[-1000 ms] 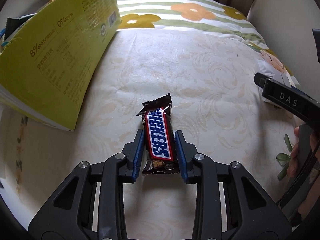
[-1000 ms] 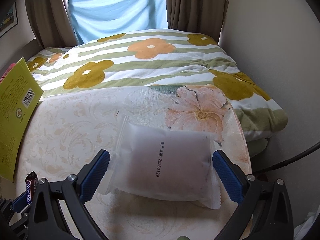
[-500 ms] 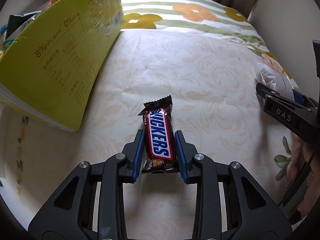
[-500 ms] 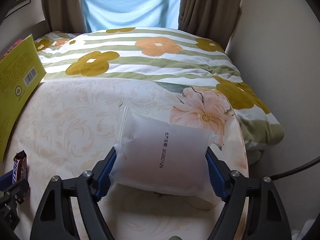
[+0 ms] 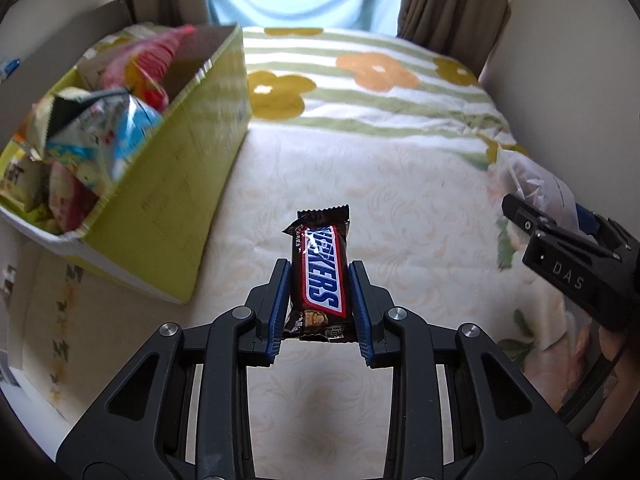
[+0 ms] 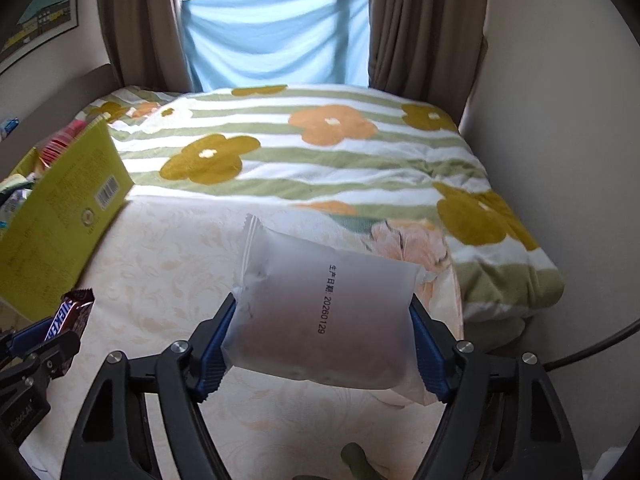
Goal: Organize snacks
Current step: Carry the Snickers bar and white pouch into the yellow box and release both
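Snickers bar (image 5: 322,276) and frosted white pouch (image 6: 326,312) held aloft (green snack-filled box (image 5: 168,184) nearby).

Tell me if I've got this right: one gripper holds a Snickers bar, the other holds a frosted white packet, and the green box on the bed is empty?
Not quite. The green box is not empty: the left wrist view shows several snack bags inside it. The rest holds: the left gripper grips the Snickers bar, and the right gripper grips the frosted white packet.

Surface: bed (image 6: 168,264) with cream damask cover, below both grippers.
Ahead, far end: striped floral blanket (image 6: 320,148).
Left of the grippers: yellow-green snack box (image 5: 168,200), resting on the cover.
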Available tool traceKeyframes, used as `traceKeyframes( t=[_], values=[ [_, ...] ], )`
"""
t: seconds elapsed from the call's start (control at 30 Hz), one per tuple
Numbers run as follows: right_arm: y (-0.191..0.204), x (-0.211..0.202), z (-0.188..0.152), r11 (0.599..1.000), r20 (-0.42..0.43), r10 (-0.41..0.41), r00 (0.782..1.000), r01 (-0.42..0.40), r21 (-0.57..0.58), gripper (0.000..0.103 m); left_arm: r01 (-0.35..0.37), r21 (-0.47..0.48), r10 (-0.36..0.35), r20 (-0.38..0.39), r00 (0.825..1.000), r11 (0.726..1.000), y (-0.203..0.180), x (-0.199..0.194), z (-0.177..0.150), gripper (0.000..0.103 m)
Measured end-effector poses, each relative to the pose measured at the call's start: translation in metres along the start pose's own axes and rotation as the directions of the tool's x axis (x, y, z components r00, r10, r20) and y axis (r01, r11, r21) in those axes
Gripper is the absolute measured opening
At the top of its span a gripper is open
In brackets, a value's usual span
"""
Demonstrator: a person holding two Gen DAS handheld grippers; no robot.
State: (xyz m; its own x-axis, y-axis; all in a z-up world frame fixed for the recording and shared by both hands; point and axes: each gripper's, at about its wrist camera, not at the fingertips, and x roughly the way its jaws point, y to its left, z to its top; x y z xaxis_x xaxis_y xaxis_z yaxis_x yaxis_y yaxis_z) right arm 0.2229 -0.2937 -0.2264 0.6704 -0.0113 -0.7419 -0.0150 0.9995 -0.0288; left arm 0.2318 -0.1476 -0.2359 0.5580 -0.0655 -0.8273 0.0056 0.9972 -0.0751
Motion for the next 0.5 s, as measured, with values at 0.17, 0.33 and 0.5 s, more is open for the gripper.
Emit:
traceKeyframes(
  t=[0.17,0.33,0.5],
  values=[
    [0.013,-0.030,0.027,0.997,0.054,0.062,0.997,-0.059,-0.046,0.074,0.012,-0.022,-0.010,0.082,0.997,1.000,0.009,-0.041,0.026,0.026],
    [0.034,-0.056,0.055,0.987,0.097,0.147,0.984,-0.139,-0.083,0.074,-0.004,-0.043,0.011,0.173,0.985,0.999,0.033,-0.082,0.058,0.026],
    [0.064,-0.076,0.082,0.975,0.128,0.217,0.968,-0.207,-0.084,0.074,-0.016,-0.057,0.030,0.241,0.970,0.998,0.071,-0.105,0.088,0.026]
  ],
)
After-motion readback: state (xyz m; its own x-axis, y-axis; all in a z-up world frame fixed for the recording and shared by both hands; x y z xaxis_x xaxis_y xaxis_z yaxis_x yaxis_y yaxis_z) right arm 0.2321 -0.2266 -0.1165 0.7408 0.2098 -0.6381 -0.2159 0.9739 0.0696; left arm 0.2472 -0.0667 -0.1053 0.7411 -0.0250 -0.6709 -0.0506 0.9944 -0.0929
